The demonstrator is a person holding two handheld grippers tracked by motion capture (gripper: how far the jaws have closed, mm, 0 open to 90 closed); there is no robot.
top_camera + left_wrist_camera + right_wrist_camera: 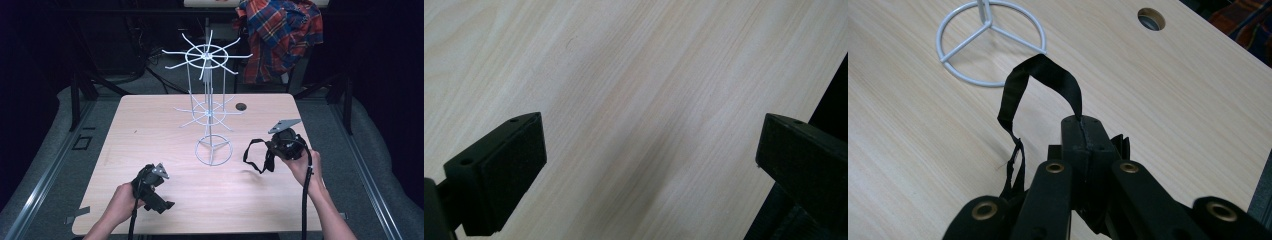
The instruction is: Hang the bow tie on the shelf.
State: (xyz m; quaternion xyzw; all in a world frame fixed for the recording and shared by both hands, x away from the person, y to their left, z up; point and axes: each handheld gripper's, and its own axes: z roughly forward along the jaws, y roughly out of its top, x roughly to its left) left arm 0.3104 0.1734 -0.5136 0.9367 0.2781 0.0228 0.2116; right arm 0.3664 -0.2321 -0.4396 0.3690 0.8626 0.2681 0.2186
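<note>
**Strap in our right jaws, rack just ahead and to the left**

We hold the black strap (1040, 75) in our right gripper (1083, 131), whose jaws are pressed together on one end of it. From that pinch the strap arches up and forward, then drops back down in a loop that hangs clear of the surface (150, 135). In the high view the loop (257, 155) dangles to the left of our right gripper (285, 145), on the side facing the white wire rack (207, 90).

That is the relation we judge the coming move to turn on: the rack stands ahead and to the left of the strap, its ring base (990, 42) just beyond the top of the arch in the right gripper view. The loop's open span runs roughly from the jaws toward the rack, and the rack's hook arms sit higher than the strap, so we would likely need to go up and over to the left to hang it.

Our left gripper (152, 187) is farther from the rack, low over bare wood near the front edge, jaws wide apart with nothing between them (651, 165).
</note>
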